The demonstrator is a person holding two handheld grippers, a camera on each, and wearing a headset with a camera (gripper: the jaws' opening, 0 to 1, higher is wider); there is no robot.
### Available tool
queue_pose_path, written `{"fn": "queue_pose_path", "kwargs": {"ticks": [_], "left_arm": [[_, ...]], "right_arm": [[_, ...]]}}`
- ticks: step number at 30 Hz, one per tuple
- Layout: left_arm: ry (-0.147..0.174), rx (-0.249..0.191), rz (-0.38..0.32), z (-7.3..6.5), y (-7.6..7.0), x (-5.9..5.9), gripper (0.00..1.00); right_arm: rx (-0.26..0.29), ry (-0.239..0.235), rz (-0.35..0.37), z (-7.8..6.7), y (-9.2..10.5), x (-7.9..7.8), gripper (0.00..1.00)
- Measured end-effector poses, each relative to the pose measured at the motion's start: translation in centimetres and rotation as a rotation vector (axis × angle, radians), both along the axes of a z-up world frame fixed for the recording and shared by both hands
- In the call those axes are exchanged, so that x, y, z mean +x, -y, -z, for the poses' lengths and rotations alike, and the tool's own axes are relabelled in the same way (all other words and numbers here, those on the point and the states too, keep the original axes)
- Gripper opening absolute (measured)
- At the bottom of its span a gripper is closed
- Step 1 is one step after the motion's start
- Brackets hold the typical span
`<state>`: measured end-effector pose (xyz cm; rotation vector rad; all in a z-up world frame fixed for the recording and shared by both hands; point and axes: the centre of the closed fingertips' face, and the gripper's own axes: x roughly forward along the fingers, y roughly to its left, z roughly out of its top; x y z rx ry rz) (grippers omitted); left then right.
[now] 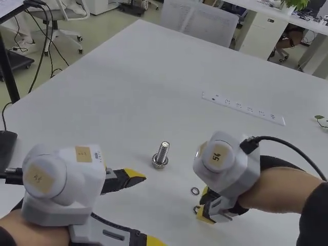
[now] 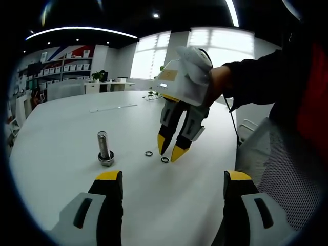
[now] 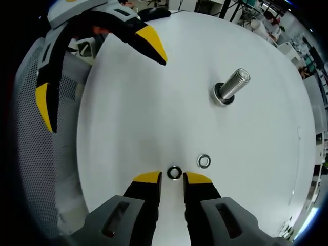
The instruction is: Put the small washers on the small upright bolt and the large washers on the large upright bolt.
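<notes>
One upright steel bolt [image 1: 161, 154] [image 2: 105, 148] [image 3: 230, 87] stands on its head mid-table. Two small washers lie flat on the white table [image 1: 154, 82]. One washer [image 1: 196, 209] [image 2: 165, 160] [image 3: 174, 172] lies just at the tips of my right gripper [image 1: 203, 211] [image 2: 170, 149] [image 3: 173, 178], whose jaws point down, a narrow gap apart, not closed on it. The other washer [image 1: 195, 191] [image 2: 148, 153] [image 3: 204, 161] lies a little nearer the bolt. My left gripper [image 1: 142, 207] [image 2: 173, 177] is wide open and empty, left of the bolt, low over the table.
A white power strip [image 1: 243, 106] lies on the table's far right. A chair back [image 1: 200, 20] stands behind the far edge. The table's left edge [image 1: 31, 97] drops to the floor with cables. A black cable [image 1: 287, 146] trails from the right gripper.
</notes>
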<state>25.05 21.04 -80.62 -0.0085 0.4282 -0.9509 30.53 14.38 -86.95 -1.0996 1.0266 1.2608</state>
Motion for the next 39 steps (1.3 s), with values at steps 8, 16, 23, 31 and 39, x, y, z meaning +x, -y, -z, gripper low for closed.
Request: {"fn": "queue_pose_path", "kwargs": {"ticks": [8,16,23,31,39], "left_arm": [[-0.002,0.0,-0.001,0.18,-0.14,-0.04,0.8],[-0.004,0.0,-0.004,0.26,-0.23,-0.04,0.8],[-0.007,-0.001,-0.001,0.23,-0.12,-0.15,0.8],[-0.007,0.003,-0.001,0.21,-0.12,-0.24,0.8],[-0.007,0.002,-0.004,0.18,-0.14,-0.29,0.8]], "right_arm": [[-0.012,-0.005,0.008,0.45,-0.02,0.18,0.19],[-0.016,-0.016,0.012,0.7,0.06,0.08,0.19],[-0.001,-0.035,0.038,0.68,0.14,0.06,0.18],[0.001,-0.032,0.027,0.68,0.14,0.02,0.17],[-0.004,-0.029,0.017,0.76,0.28,-0.01,0.14]]}}
